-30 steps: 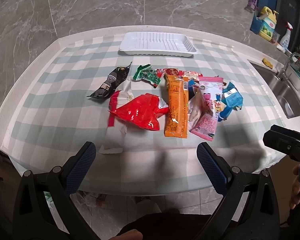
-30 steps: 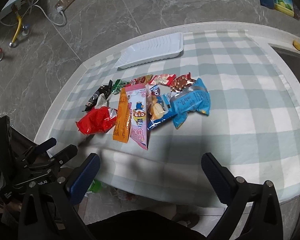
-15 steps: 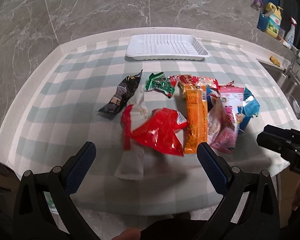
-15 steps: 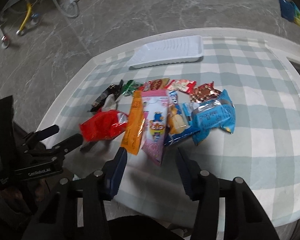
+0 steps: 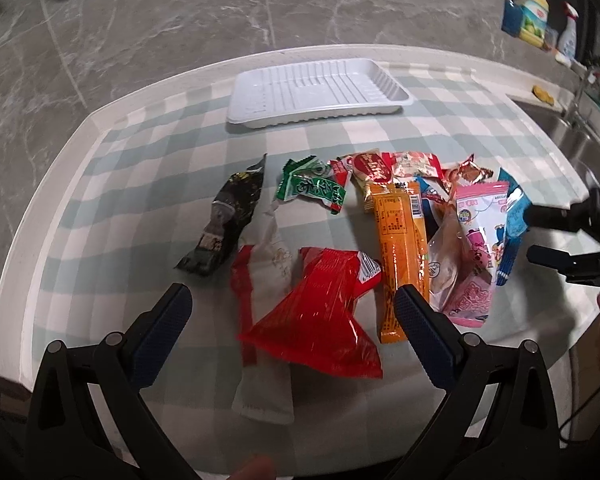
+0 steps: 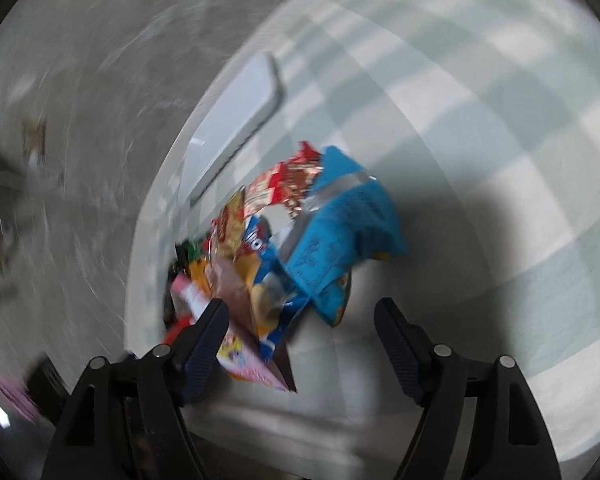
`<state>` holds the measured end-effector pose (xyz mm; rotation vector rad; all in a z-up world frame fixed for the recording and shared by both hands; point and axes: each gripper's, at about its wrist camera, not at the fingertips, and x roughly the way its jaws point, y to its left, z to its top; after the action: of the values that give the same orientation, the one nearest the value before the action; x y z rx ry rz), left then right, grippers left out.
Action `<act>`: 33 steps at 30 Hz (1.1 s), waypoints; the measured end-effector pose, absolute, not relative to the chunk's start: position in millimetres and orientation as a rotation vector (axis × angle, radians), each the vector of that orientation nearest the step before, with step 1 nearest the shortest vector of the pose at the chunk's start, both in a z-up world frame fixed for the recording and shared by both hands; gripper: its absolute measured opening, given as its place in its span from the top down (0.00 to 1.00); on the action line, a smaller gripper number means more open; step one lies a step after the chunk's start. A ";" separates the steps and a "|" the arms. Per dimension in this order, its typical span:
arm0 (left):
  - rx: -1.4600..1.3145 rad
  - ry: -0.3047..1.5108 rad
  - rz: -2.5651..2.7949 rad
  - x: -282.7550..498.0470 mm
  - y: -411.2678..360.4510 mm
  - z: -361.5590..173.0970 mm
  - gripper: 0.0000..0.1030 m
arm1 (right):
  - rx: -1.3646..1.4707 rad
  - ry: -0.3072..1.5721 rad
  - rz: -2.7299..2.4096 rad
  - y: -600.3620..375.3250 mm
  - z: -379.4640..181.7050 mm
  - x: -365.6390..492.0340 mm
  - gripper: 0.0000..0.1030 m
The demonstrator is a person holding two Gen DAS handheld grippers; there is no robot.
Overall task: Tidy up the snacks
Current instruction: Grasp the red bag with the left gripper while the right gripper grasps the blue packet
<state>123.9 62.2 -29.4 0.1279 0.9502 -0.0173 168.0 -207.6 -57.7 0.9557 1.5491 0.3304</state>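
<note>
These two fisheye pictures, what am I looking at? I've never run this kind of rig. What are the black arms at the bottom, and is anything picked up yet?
There is no robot arm: a person holds a two-finger gripper in each hand, with a camera on each looking along its fingers. The sharp picture is from the left gripper, jaws open and empty above the red packet. The blurred one is from the right gripper, whose jaws have just been opening; they stand apart near the blue packet, gripping nothing. On the checked cloth lies a heap of snack packets, among them an orange bar. The white tray behind holds nothing.
</note>
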 end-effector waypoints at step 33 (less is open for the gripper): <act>0.100 1.154 -0.169 178.8 82.4 -132.9 0.00 | 1.188 1.608 0.174 -220.6 -101.5 205.2 0.31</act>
<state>178.8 82.4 -132.9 0.1003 1.1541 -0.1686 205.2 -220.6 -101.5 1.1877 1.6084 0.1736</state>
